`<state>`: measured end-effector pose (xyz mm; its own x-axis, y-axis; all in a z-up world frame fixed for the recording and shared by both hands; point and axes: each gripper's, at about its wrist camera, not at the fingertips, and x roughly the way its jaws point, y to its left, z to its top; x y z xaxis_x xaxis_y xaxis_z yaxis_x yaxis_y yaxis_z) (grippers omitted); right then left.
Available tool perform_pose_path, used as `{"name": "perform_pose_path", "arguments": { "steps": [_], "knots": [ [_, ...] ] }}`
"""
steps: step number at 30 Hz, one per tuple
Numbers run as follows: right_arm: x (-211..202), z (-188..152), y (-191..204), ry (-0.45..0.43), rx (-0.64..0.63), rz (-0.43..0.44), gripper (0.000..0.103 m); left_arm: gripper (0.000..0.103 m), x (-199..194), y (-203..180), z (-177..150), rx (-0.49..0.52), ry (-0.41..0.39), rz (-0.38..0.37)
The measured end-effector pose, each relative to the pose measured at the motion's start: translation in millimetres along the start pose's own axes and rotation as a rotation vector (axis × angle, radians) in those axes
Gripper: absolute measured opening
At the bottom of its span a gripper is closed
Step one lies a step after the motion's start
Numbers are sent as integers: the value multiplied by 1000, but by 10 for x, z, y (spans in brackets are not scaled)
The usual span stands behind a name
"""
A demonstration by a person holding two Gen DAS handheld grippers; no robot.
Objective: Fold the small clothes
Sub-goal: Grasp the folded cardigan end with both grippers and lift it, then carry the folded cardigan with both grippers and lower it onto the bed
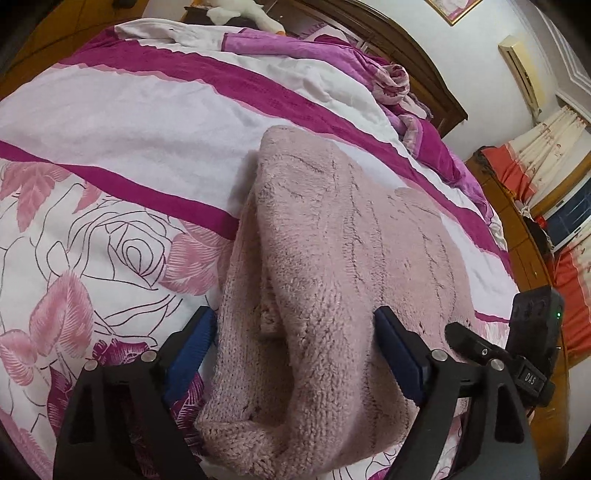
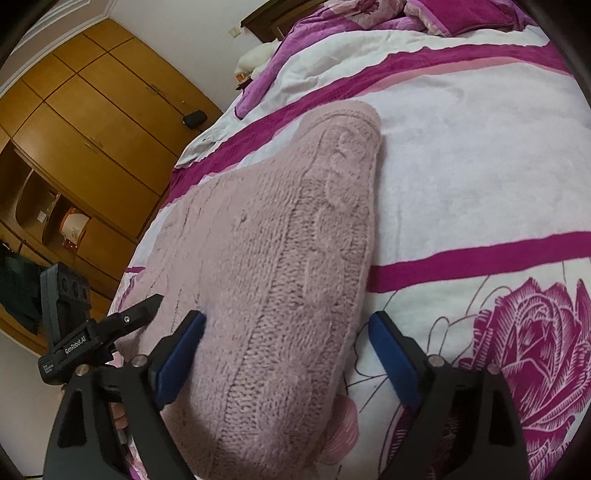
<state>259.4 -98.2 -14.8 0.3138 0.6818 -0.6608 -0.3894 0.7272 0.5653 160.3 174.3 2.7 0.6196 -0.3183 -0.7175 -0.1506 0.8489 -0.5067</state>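
Note:
A pink knitted sweater [image 1: 351, 240] lies folded lengthwise on the floral bedspread [image 1: 110, 110], its doubled left edge forming a thick ridge. My left gripper [image 1: 295, 325] stands open astride the sweater's near end. Its left pad [image 1: 201, 332] is beside the knit's edge and its right pad [image 1: 391, 336] rests on top of the fabric. In the right wrist view the same sweater [image 2: 266, 221] runs away from me across the bedspread [image 2: 480, 155]. My right gripper [image 2: 286, 328] is open around its near right edge, the right pad [image 2: 388, 339] apart from the knit.
A crumpled purple blanket [image 1: 399, 85] and a white plush toy [image 1: 240, 11] lie by the dark wooden headboard [image 1: 417, 48]. A wooden wardrobe [image 2: 92, 129] stands beside the bed. The black housing of the other hand-held tool [image 1: 535, 321] shows at the edge.

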Motion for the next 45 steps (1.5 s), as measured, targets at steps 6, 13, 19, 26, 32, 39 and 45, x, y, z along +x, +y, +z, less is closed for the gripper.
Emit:
{"name": "perform_pose_path", "arguments": {
  "steps": [6,13,19,26,32,39,45],
  "knots": [
    [10,-9,71,-18,-12,-9,93,64,4,-25,-16,15,-9,-17],
    [12,-21,118,-43,-15,11,73,33,6,3,-29,-29,24,-132],
    [-62,-13,185,-72,-27,38,52,13,-68,-64,-5,-32,15,-130],
    [-250,-6,242,-80,14,70,48,10,-198,-215,18,-49,22,-124],
    [-493,-38,289,-60,51,87,47,10,-328,-379,-91,-44,55,-136],
    [-903,-209,297,-37,87,79,47,10,-455,-627,-340,-31,99,-178],
    [-1410,-502,301,-45,84,42,47,9,-590,-985,-610,7,123,-211]
  ]
}}
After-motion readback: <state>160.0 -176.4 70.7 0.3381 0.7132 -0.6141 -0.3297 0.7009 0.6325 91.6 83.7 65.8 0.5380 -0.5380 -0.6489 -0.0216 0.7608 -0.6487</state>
